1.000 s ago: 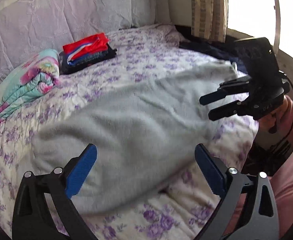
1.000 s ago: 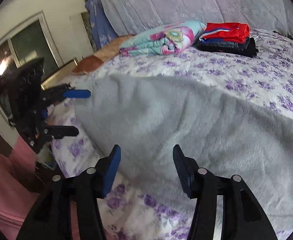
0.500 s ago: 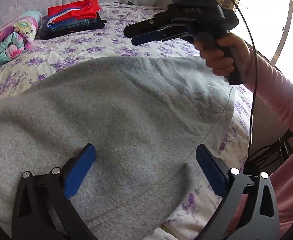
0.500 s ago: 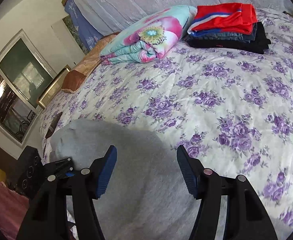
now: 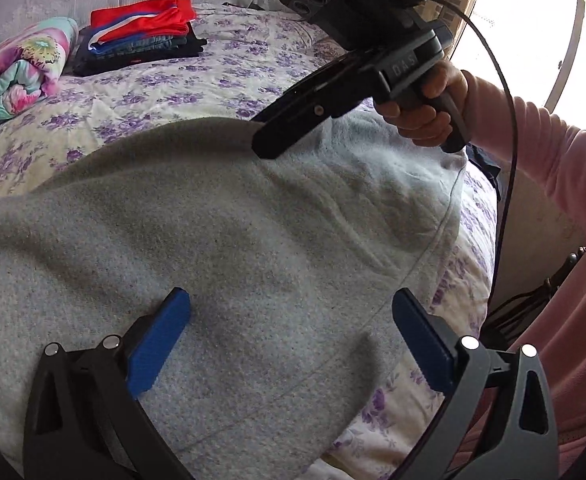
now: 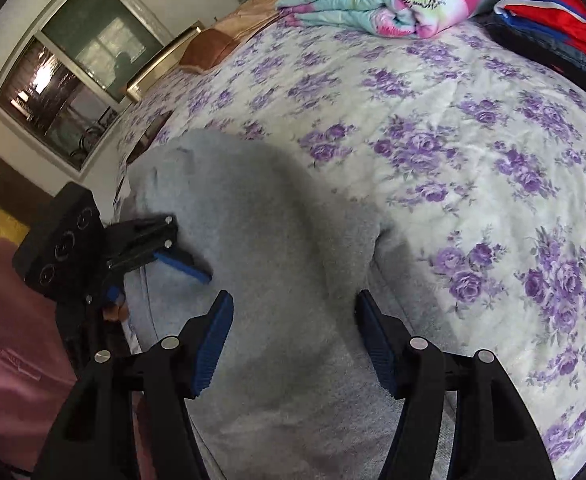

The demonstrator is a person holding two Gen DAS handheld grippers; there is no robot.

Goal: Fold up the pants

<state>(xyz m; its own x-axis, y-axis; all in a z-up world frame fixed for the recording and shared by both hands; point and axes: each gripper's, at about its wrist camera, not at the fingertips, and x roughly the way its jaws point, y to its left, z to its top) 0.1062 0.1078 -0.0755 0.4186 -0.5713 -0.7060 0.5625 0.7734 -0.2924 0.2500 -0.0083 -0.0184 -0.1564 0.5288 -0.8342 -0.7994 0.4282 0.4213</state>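
Grey fleece pants [image 5: 253, 240] lie spread on the flowered bed; they also show in the right wrist view [image 6: 261, 240]. My left gripper [image 5: 291, 320] is open, low over the near part of the pants, holding nothing. My right gripper [image 6: 293, 324] is open just above the far edge of the pants, its fingers either side of a raised fold. In the left wrist view the right gripper [image 5: 277, 136] hangs over that far edge. In the right wrist view the left gripper [image 6: 189, 264] rests at the pants' left side.
A stack of folded clothes with a red top [image 5: 141, 32] and a rolled floral quilt [image 5: 13, 72] lie at the head of the bed. The flowered bedspread [image 6: 473, 140] covers the bed. A window [image 6: 73, 80] is on the far wall. The bed edge is at right [image 5: 477, 240].
The right gripper has come down from above the bed to the far edge of the pants. The left gripper has moved closer over the pants. Both stay open.
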